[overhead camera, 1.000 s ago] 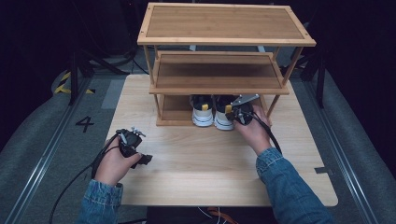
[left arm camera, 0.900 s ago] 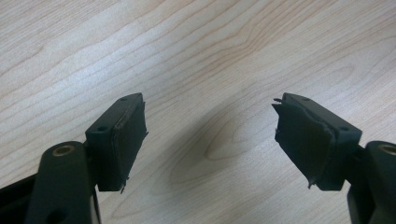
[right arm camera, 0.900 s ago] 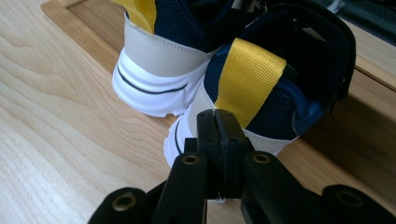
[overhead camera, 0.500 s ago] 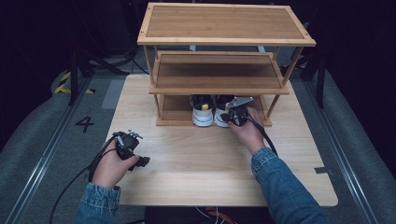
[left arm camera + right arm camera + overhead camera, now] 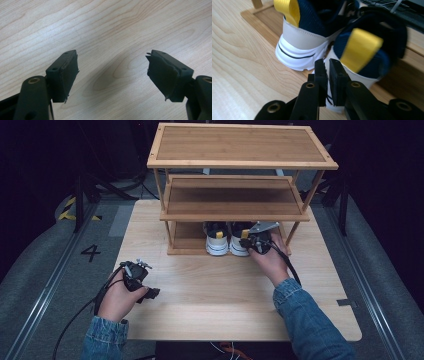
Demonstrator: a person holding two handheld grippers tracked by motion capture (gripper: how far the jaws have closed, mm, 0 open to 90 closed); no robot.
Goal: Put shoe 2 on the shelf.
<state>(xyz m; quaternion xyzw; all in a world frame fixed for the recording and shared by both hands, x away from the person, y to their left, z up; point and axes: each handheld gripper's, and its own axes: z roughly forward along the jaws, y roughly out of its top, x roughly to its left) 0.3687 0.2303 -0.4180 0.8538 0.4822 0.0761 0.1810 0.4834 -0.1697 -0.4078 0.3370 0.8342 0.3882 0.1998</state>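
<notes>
The right tool [image 5: 328, 65], nearly clenched, has just been parting beside the right sneaker's [image 5: 362, 50] heel, seemingly gripping nothing; next, withdraw.

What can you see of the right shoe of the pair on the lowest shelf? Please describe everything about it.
The right shoe is a sneaker with a white sole and heel, a dark navy fabric collar and a yellow pull loop at the back. It stands upright on the bottom board of the wooden rack, heel toward the person, beside the left shoe. In the right gripper view it looks slightly blurred. The right gripper is at its heel, jaws nearly closed with a thin gap; whether they pinch the heel I cannot tell.
</notes>
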